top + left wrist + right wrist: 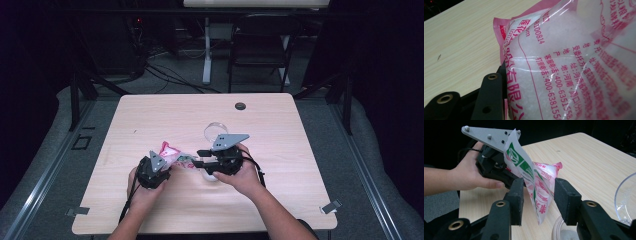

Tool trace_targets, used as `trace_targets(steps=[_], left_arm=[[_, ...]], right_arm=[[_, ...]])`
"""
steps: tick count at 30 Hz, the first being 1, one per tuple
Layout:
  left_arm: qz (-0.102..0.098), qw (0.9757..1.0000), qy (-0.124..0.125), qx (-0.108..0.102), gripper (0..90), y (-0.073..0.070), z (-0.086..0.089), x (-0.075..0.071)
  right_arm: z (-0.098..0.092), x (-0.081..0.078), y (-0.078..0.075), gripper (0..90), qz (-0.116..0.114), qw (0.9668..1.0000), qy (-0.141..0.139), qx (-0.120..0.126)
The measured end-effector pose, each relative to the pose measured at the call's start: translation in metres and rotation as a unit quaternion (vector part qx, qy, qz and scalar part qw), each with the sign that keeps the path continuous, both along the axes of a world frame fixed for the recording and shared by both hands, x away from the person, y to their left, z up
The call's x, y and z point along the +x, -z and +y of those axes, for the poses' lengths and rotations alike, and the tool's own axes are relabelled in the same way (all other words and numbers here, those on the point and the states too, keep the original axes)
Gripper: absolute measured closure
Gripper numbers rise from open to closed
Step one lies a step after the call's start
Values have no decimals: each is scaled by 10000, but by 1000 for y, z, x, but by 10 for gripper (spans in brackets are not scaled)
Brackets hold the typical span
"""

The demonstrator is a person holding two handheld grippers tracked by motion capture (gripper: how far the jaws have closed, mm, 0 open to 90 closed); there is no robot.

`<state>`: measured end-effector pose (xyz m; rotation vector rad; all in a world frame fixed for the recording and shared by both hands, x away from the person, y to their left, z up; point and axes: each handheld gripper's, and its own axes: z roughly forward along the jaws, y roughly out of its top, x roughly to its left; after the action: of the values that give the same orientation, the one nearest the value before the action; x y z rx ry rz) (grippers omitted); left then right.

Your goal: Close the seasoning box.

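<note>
Your tabletop: pale wood grain, rounded corners, standing on grey floor. Small dark round cap sits near far edge, right of centre. Clear bowl rests mid-tabletop, just beyond your right hand. Small white round dish sits on the wood beside it. Two metal clips at near corners.
</note>
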<state>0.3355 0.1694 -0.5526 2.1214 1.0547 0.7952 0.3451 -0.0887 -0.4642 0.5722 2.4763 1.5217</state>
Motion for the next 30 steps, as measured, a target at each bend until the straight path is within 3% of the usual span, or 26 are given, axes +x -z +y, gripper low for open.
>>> trace_targets(steps=[8, 19, 30], left_arm=[[-88, 9998, 118, 128, 557, -1, -5, -2], [-111, 9997, 184, 68, 557, -1, -8, -4], [-169, 9996, 244, 19, 557, -4, -15, -7]], right_arm=[[6, -3, 4, 602, -60, 9999, -51, -113], [9, -3, 8, 618, -22, 9998, -117, -174], [6, -7, 6, 802, -18, 9996, -209, -193]])
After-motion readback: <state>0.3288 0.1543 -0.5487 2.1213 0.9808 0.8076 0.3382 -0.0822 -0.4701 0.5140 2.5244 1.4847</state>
